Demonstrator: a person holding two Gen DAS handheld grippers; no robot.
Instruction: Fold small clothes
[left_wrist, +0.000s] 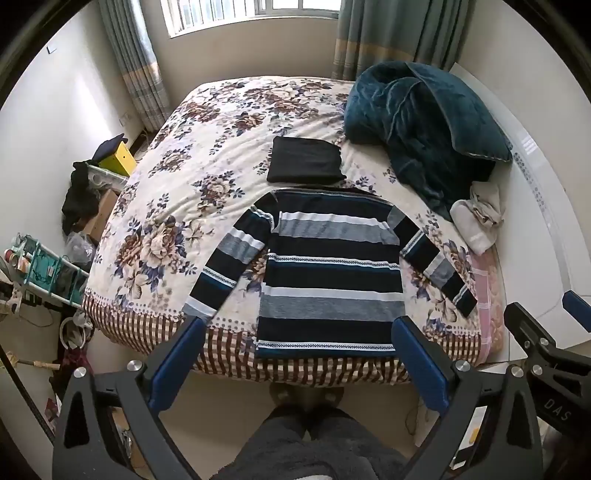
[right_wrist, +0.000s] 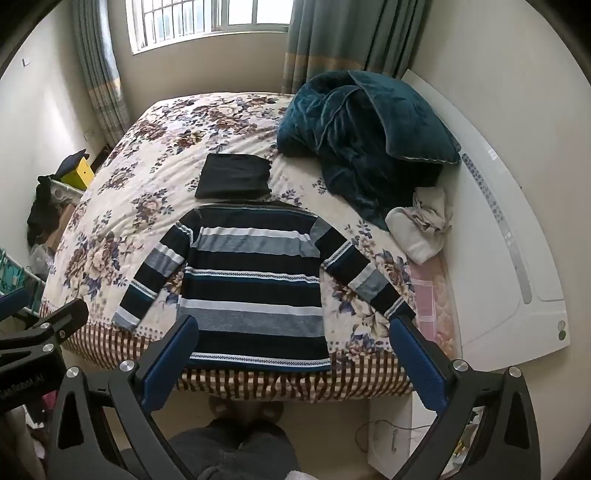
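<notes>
A striped long-sleeved sweater (left_wrist: 328, 273) in navy, grey and white lies flat on the floral bed (left_wrist: 177, 206), sleeves spread out, hem at the near edge. It also shows in the right wrist view (right_wrist: 255, 291). A folded black garment (left_wrist: 304, 160) lies just beyond its collar, also seen from the right wrist (right_wrist: 234, 177). My left gripper (left_wrist: 299, 328) is open and empty, held above the hem. My right gripper (right_wrist: 293, 328) is open and empty, above the hem's right part. Neither touches the sweater.
A crumpled teal blanket (left_wrist: 424, 122) and a white cloth bundle (left_wrist: 476, 218) lie at the bed's right side by the white headboard (right_wrist: 509, 236). Clutter, boxes and a rack (left_wrist: 48, 269) stand on the floor left of the bed. The person's legs (left_wrist: 306, 443) are below.
</notes>
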